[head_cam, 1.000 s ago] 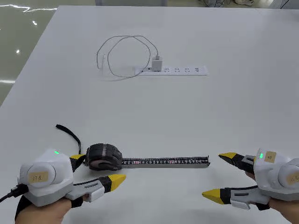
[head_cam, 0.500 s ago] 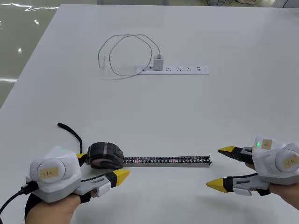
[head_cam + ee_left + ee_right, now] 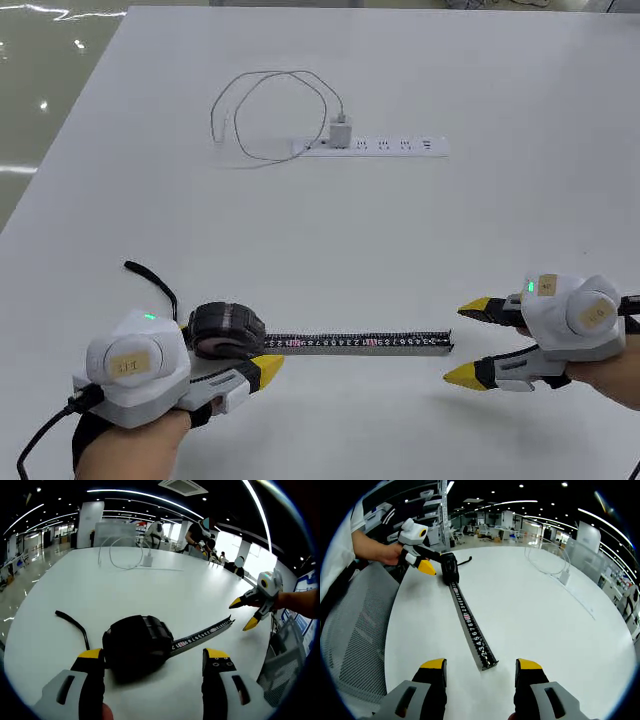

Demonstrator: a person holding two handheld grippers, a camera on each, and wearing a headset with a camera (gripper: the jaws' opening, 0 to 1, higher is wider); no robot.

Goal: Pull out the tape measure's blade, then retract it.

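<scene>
The left gripper [image 3: 153, 655] is released, its jaws spread to either side of the tape measure [image 3: 226, 330] at the near left of the table [image 3: 400, 250]. The right gripper [image 3: 468, 340] is also released, just right of the blade [image 3: 360, 343] tip. The blade lies extended flat, running rightward.

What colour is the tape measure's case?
The case is black, clearest in the left gripper view.
</scene>
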